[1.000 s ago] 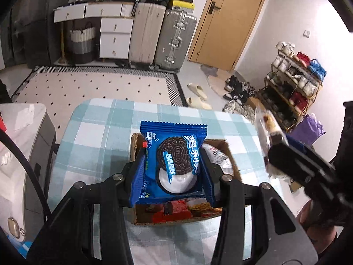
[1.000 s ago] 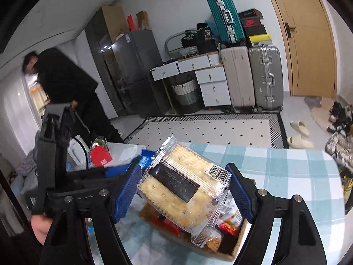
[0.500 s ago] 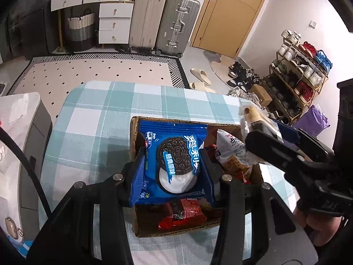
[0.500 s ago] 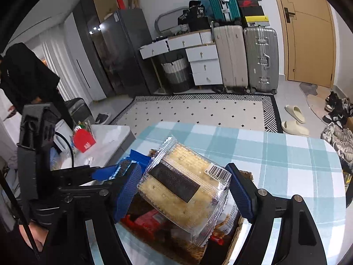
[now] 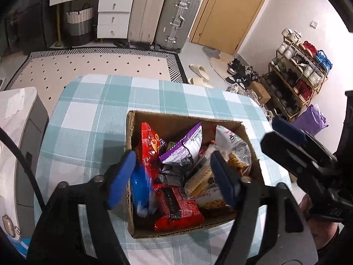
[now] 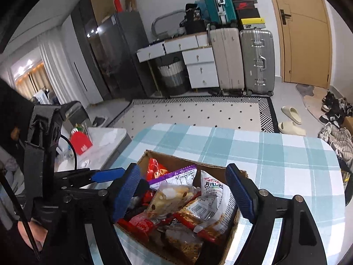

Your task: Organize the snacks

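While both jaws gape, left hand-held gripper [image 5: 172, 176], right hand-held gripper [image 6: 183, 190], over cardboard box [image 5: 130, 137].

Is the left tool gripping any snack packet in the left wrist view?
No, the left tool is open with nothing between its blue pads, and a blurred blue packet is inside the brown cardboard box below.

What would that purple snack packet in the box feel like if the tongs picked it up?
Probably light and floppy: the purple packet is a thin wrapper with a zigzag edge, leaning loosely on other snacks in the cardboard box. Its glossy film looks slippery, so it might slide between the pads. It likely crumples rather than breaks, though whatever is inside can't be seen.
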A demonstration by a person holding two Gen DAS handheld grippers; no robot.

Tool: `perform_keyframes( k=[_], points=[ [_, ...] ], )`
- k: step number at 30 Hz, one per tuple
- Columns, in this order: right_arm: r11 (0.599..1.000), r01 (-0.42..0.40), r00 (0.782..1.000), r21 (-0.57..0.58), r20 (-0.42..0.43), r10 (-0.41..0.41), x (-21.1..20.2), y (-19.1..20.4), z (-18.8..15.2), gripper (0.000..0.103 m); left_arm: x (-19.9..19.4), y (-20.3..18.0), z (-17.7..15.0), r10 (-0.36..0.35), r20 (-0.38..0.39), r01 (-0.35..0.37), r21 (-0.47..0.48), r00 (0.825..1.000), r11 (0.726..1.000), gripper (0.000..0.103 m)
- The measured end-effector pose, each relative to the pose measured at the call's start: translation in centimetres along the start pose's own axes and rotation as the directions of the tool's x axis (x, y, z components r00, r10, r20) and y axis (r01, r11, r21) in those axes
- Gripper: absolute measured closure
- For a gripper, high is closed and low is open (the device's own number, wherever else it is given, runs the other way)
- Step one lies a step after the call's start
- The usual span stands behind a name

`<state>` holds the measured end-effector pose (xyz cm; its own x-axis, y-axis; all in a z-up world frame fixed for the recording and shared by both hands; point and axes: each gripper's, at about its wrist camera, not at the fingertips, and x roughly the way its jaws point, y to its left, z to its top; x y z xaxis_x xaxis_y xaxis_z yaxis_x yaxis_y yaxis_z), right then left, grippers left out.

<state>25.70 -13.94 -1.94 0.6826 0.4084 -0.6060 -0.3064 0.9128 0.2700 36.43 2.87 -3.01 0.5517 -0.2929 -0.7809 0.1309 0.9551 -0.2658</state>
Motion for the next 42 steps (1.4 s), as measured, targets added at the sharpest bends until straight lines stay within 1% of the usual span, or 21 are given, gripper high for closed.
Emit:
perform_keyframes(
  k=[1, 2, 6, 9, 13, 16, 22, 26, 28, 29, 30, 32, 34, 37, 40, 42],
  points=[
    [1.000, 0.003, 1.000, 0.002, 0.007, -0.003, -0.4, 0.0, -0.1, 0.017, -0.2, -0.1, 0.0, 0.006, 0.007, -0.006, 0.000, 1.000, 1.000, 0.024],
    [1.000, 0.004, 1.000, 0.003, 0.013, -0.004, -0.8, 0.0, -0.3, 0.017, -0.7, -0.1, 0.0, 0.004, 0.019, -0.004, 0.001, 1.000, 1.000, 0.024],
    [1.000, 0.006, 0.999, 0.002, 0.032, -0.006, -2.2, 0.0, -0.6, 0.017, -1.7, -0.6, -0.2, 0.012, 0.027, -0.013, 0.013, 1.000, 1.000, 0.024],
    [1.000, -0.001, 0.999, 0.024, 0.053, 0.000, -3.4, -0.3, -1.2, 0.017, -2.8, -0.9, -0.7, 0.025, 0.043, -0.026, 0.019, 0.999, 0.999, 0.024],
    [0.998, -0.017, 0.996, 0.062, 0.084, 0.012, -5.4, -0.9, -2.3, 0.014, -4.5, -1.4, -1.9, 0.056, 0.077, -0.059, 0.032, 0.995, 0.998, 0.024],
    [0.996, -0.033, 0.993, 0.078, 0.116, 0.024, -7.2, -1.2, -3.7, 0.013, -6.1, -1.7, -3.5, 0.078, 0.119, -0.084, 0.045, 0.990, 0.995, 0.023],
    [0.997, -0.042, 0.980, 0.064, 0.197, 0.028, -10.7, -0.9, -8.0, 0.006, -9.0, -2.6, -7.8, 0.137, 0.204, -0.154, 0.075, 0.969, 0.985, 0.021],
    [0.997, -0.050, 0.975, 0.054, 0.220, 0.037, -12.1, -0.5, -10.7, 0.003, -10.4, -3.1, -10.3, 0.158, 0.253, -0.181, 0.067, 0.954, 0.981, 0.018],
    [0.997, -0.054, 0.973, 0.060, 0.227, 0.039, -12.8, -0.5, -12.0, 0.002, -10.8, -3.3, -11.3, 0.165, 0.270, -0.189, 0.065, 0.949, 0.980, 0.011],
    [0.997, -0.055, 0.972, 0.061, 0.232, 0.040, -13.0, -0.5, -12.7, 0.001, -11.1, -3.4, -12.1, 0.178, 0.286, -0.202, 0.058, 0.942, 0.978, 0.004],
    [0.997, -0.053, 0.971, 0.061, 0.236, 0.037, -13.3, -0.5, -13.3, 0.001, -11.2, -3.5, -12.6, 0.190, 0.294, -0.215, 0.054, 0.937, 0.975, 0.001],
    [0.998, -0.032, 0.972, 0.048, 0.236, 0.020, -13.7, -0.5, -14.7, 0.001, -11.6, -3.7, -13.8, 0.199, 0.324, -0.228, 0.053, 0.925, 0.972, 0.001],
    [0.999, -0.007, 0.972, 0.034, 0.235, -0.001, -13.9, -0.5, -15.8, 0.001, -11.8, -3.8, -14.9, 0.205, 0.336, -0.238, 0.058, 0.919, 0.970, 0.001],
    [0.999, 0.015, 0.973, 0.028, 0.229, -0.021, -13.9, -0.9, -17.4, 0.001, -11.8, -3.8, -16.9, 0.219, 0.369, -0.260, 0.066, 0.903, 0.963, 0.001],
    [0.999, 0.027, 0.973, 0.033, 0.229, -0.034, -13.9, -1.6, -19.0, 0.001, -11.3, -3.4, -18.4, 0.217, 0.388, -0.269, 0.085, 0.896, 0.959, 0.001],
    [0.998, 0.047, 0.972, 0.028, 0.230, -0.053, -13.8, -1.9, -20.0, 0.001, -11.0, -3.0, -19.6, 0.233, 0.403, -0.292, 0.090, 0.885, 0.952, 0.001]
  ],
)
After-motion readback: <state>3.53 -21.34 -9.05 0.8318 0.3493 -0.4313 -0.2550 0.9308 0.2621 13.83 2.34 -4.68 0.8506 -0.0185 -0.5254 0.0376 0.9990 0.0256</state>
